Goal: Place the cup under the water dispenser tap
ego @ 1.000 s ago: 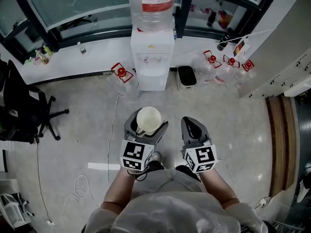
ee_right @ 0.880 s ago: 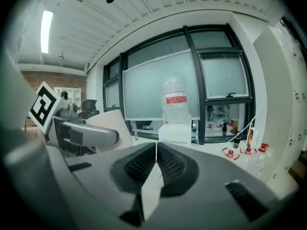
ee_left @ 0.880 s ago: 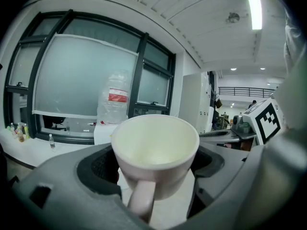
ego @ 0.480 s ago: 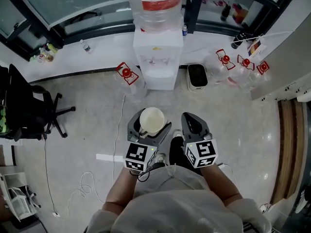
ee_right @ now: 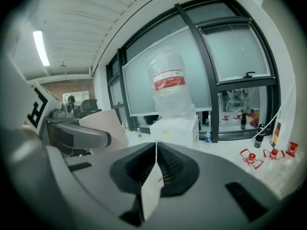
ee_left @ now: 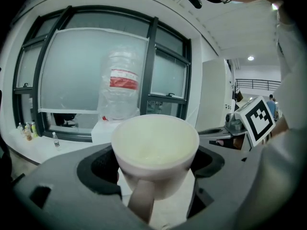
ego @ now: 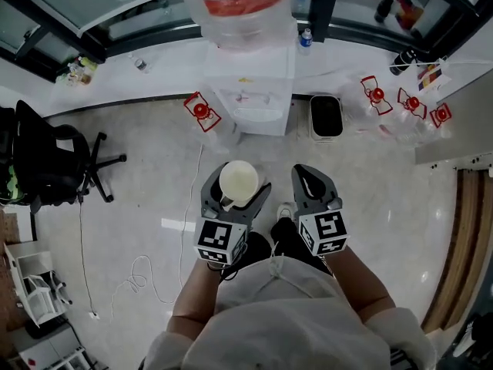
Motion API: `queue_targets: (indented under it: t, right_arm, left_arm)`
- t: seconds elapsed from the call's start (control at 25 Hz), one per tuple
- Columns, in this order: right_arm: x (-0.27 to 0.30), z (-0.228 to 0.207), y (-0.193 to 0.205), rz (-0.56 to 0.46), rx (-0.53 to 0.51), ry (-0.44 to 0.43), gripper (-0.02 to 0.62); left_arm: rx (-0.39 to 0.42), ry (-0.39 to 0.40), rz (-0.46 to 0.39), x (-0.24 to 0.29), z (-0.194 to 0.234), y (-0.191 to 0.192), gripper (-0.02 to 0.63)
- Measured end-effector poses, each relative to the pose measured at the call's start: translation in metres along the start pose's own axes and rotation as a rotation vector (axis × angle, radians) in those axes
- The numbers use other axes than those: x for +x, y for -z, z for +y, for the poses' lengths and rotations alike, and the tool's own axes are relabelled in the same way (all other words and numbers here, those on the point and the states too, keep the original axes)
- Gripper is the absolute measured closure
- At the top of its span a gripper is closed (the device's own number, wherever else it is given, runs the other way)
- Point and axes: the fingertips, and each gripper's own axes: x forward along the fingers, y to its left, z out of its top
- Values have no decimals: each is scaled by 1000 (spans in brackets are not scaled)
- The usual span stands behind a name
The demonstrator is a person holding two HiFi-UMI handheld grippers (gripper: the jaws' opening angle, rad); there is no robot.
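Note:
A cream white cup (ego: 239,180) stands upright between the jaws of my left gripper (ego: 237,186), which is shut on its body. In the left gripper view the cup (ee_left: 154,147) fills the middle, with its handle toward the camera and the left gripper (ee_left: 154,163) around it. The white water dispenser (ego: 248,91) stands ahead by the window wall, a big clear bottle (ego: 235,2) on top. My right gripper (ego: 310,174) hangs beside the cup, shut with nothing in it. The right gripper (ee_right: 156,145) points toward the dispenser (ee_right: 175,128).
A black office chair (ego: 54,160) stands at the left. A black bin (ego: 326,116) sits right of the dispenser. Empty red-capped bottles lie at its left (ego: 202,112) and at the far right (ego: 377,99). A cable (ego: 139,284) trails on the floor.
The dispenser has come nearer and shifted up in the head view as the person stepped forward. Both grippers keep their pose, the cup still held.

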Motion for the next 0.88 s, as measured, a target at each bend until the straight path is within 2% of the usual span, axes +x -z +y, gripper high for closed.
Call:
queue_targets:
  t: [0.2, 0.32, 0.52, 0.88]
  right_arm:
    - [26, -22, 21, 46, -3, 3, 566]
    - [54, -25, 33, 64, -6, -2, 566]
    - [93, -29, 59, 95, -31, -1, 566]
    - [167, -59, 145, 126, 0, 64, 566]
  left_arm:
    - [-18, -16, 10, 37, 16, 25, 161]
    - [13, -21, 10, 62, 40, 44, 161]
    - [53, 12, 61, 98, 64, 78, 161]
    - [69, 78, 80, 179, 101, 174, 161]
